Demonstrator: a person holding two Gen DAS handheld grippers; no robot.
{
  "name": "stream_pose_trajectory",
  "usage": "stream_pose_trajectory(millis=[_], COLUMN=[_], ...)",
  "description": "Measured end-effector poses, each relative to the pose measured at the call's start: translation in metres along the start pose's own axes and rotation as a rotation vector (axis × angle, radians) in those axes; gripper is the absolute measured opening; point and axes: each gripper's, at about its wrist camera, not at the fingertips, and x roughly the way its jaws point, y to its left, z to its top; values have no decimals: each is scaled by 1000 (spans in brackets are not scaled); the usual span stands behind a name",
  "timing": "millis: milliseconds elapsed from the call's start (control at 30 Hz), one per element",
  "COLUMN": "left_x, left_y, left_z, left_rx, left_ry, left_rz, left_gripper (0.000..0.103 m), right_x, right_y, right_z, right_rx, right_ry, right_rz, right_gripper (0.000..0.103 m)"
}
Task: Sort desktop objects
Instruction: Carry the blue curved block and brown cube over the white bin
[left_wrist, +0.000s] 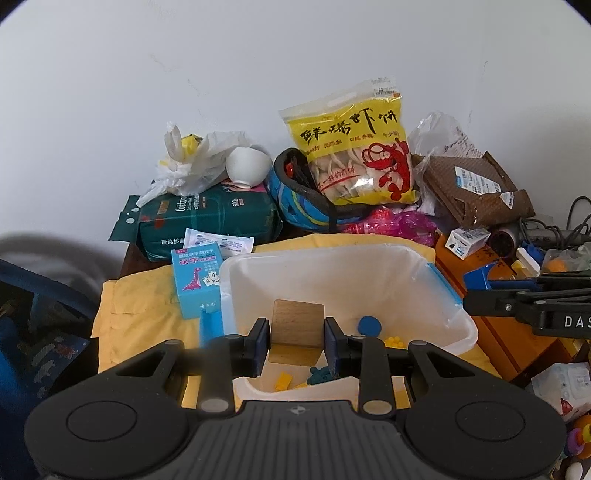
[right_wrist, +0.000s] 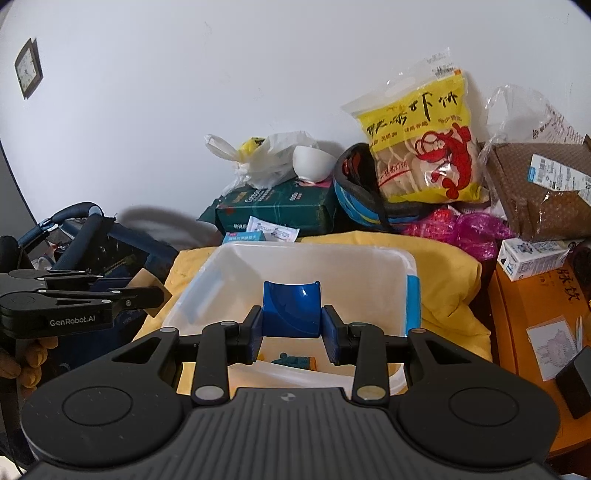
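The left gripper (left_wrist: 297, 339) clamps a wooden block (left_wrist: 296, 330) and the right gripper (right_wrist: 291, 330) a blue arch block (right_wrist: 291, 309), both poised above the white bin (left_wrist: 436, 291) on the yellow cloth (left_wrist: 140, 306), seemingly to drop them among the sorted toys.

A pale wooden block (left_wrist: 297, 326) is showing light brown grain. A glossy blue block (right_wrist: 291, 309) is shining over the white bin (right_wrist: 391, 258). Yellow cloth (right_wrist: 447, 280) is spreading beneath, and a yellow snack bag (left_wrist: 354, 147) is displaying a red shrimp.
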Motion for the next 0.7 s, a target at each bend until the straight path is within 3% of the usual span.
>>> stream_pose_trajectory(millis=[367,700], left_x=[30,51], left_y=[0,1], left_z=[21,25], left_rx=[12,3], left_ry=[104,165], left_rz=[-13,7], left_gripper=[35,35], right_x=[27,43], right_y=[-14,-17], right_z=[22,34], right_rx=[27,4], right_ry=[113,141], right_rz=[-2,-25], right_gripper=[37,37])
